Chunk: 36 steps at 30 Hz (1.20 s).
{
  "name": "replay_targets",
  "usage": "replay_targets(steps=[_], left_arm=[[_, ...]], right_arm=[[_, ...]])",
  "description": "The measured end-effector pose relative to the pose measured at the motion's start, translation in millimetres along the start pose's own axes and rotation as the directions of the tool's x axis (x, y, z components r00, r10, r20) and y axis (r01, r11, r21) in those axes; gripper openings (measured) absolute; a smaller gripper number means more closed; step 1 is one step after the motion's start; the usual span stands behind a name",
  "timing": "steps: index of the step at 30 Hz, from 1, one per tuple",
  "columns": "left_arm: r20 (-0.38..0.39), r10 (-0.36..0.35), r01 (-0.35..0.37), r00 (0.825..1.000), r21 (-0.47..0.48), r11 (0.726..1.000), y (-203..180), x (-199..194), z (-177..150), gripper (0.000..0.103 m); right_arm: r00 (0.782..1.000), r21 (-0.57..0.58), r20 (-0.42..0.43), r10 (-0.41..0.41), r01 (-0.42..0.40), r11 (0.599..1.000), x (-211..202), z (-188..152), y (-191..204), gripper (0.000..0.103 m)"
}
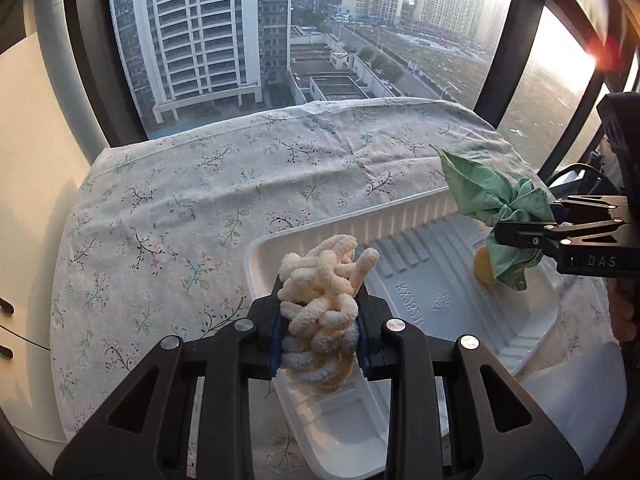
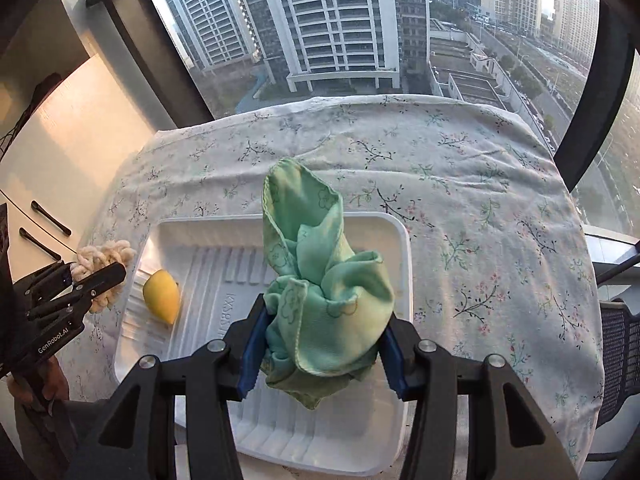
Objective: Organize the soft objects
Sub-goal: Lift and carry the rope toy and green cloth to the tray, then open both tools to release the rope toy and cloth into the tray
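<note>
Over the white tray (image 2: 404, 248), left tongs (image 1: 320, 320) clamp a fluffy chenille bundle (image 1: 320, 296), right tongs (image 2: 320, 344) pinch a bunched green cloth (image 2: 320, 272); both look light, limp, best gripped mid-bunch.

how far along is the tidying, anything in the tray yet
Done: only the yellow soft piece lies in the white tray. In hand: the left gripper clamps the cream knotted rope, the right gripper the green cloth, both over the tray. Left: setting both down.

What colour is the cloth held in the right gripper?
Light green; the cloth shows best in the right wrist view.
</note>
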<state>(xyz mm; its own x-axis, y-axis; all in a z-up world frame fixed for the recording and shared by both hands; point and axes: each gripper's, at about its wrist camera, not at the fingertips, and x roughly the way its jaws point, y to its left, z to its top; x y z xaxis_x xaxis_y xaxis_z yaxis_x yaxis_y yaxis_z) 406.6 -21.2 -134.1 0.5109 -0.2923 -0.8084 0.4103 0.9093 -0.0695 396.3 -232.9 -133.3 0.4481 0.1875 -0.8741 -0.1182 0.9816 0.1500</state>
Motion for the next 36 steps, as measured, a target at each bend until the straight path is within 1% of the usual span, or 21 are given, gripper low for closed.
replay_targets(steps=[2,4,5,7,8,10,11,12,13,15,16,17,18,19,21,23,25,27,30,33,36], left_arm=[[-0.026,-0.009,0.01,1.0,0.033,0.999,-8.0,11.4,11.5,0.025],[-0.072,0.021,-0.016,0.997,0.075,0.997,-16.6,28.5,19.7,0.025],[-0.101,0.025,-0.014,0.995,0.106,0.994,-21.2,37.0,21.8,0.025],[-0.144,-0.004,0.024,0.99,0.139,0.99,-26.6,50.0,23.6,0.025],[-0.154,-0.004,0.028,0.988,0.154,0.988,-29.1,53.8,23.4,0.025],[-0.181,0.002,0.034,0.984,0.195,0.98,-36.4,60.1,22.8,0.025],[-0.193,-0.002,0.043,0.981,0.211,0.977,-39.9,62.1,21.4,0.028],[-0.206,-0.004,0.052,0.979,0.23,0.972,-43.0,63.6,19.6,0.028],[-0.208,0.006,0.046,0.978,0.245,0.968,-45.9,65.2,17.9,0.028],[-0.207,0.014,0.04,0.978,0.253,0.967,-49.4,65.7,16.8,0.027],[-0.213,0.016,0.041,0.977,0.259,0.965,-50.1,66.2,15.1,0.028],[-0.215,0.018,0.04,0.976,0.263,0.964,-49.8,66.5,13.9,0.032],[-0.221,0.024,0.036,0.975,0.262,0.964,-48.7,67.8,13.2,0.038],[-0.232,0.02,0.043,0.972,0.261,0.964,-46.5,67.5,11.0,0.041],[-0.232,-0.005,0.066,0.973,0.258,0.964,-44.8,64.6,8.3,0.051],[-0.219,-0.039,0.093,0.975,0.242,0.966,-43.6,58.6,7.2,0.053],[-0.208,-0.081,0.125,0.975,0.206,0.971,-41.6,52.7,9.8,0.053],[-0.187,-0.097,0.13,0.977,0.172,0.977,-38.7,45.4,13.9,0.053],[-0.159,-0.079,0.101,0.984,0.138,0.985,-35.4,36.5,21.1,0.053],[-0.143,-0.053,0.068,0.988,0.109,0.992,-31.8,30.8,25.6,0.053],[-0.103,0.02,-0.011,0.995,0.086,0.996,-25.2,22.6,28.2,0.053]], right_arm=[[0.999,-0.048,-0.042,0.011,-0.013,0.999,12.9,9.0,11.1,0.053],[0.994,-0.085,-0.102,0.045,-0.054,0.995,27.0,16.4,19.0,0.053],[0.99,-0.103,-0.131,0.048,-0.062,0.993,34.2,19.3,22.9,0.053],[0.985,-0.143,-0.17,0.019,-0.044,0.989,45.9,22.7,30.4,0.053],[0.982,-0.156,-0.186,0.004,-0.033,0.987,50.4,23.0,31.9,0.053],[0.978,-0.171,-0.206,-0.003,-0.033,0.985,54.8,22.2,35.1,0.053],[0.977,-0.177,-0.215,-0.001,-0.037,0.984,55.5,21.6,37.3,0.053],[0.976,-0.184,-0.217,-0.012,-0.029,0.983,55.2,21.3,38.7,0.053],[0.976,-0.196,-0.214,-0.028,-0.015,0.98,55.0,20.7,41.2,0.054],[0.977,-0.216,-0.206,-0.053,0.007,0.976,55.2,18.5,45.2,0.054],[0.977,-0.222,-0.208,-0.05,0.003,0.975,56.6,17.5,47.2,0.055],[0.976,-0.223,-0.213,-0.05,0.001,0.975,57.6,16.3,47.3,0.055],[0.976,-0.222,-0.213,-0.049,0.001,0.975,58.5,15.5,46.6,0.057],[0.977,-0.22,-0.209,-0.047,0.0,0.976,58.7,14.7,45.4,0.057],[0.977,-0.209,-0.213,-0.029,-0.017,0.978,58.2,12.3,42.2,0.059],[0.977,-0.177,-0.214,0.018,-0.057,0.983,54.3,10.8,36.5,0.061],[0.978,-0.15,-0.204,0.054,-0.086,0.985,48.3,11.0,32.6,0.062],[0.979,-0.137,-0.188,0.075,-0.102,0.985,40.2,11.3,30.2,0.063],[0.986,-0.138,-0.153,0.062,-0.083,0.987,26.7,10.7,29.7,0.068],[0.99,-0.138,-0.131,0.052,-0.07,0.988,16.1,8.9,29.3,0.069],[0.992,-0.134,-0.12,0.04,-0.057,0.989,8.4,6.6,27.2,0.069]])
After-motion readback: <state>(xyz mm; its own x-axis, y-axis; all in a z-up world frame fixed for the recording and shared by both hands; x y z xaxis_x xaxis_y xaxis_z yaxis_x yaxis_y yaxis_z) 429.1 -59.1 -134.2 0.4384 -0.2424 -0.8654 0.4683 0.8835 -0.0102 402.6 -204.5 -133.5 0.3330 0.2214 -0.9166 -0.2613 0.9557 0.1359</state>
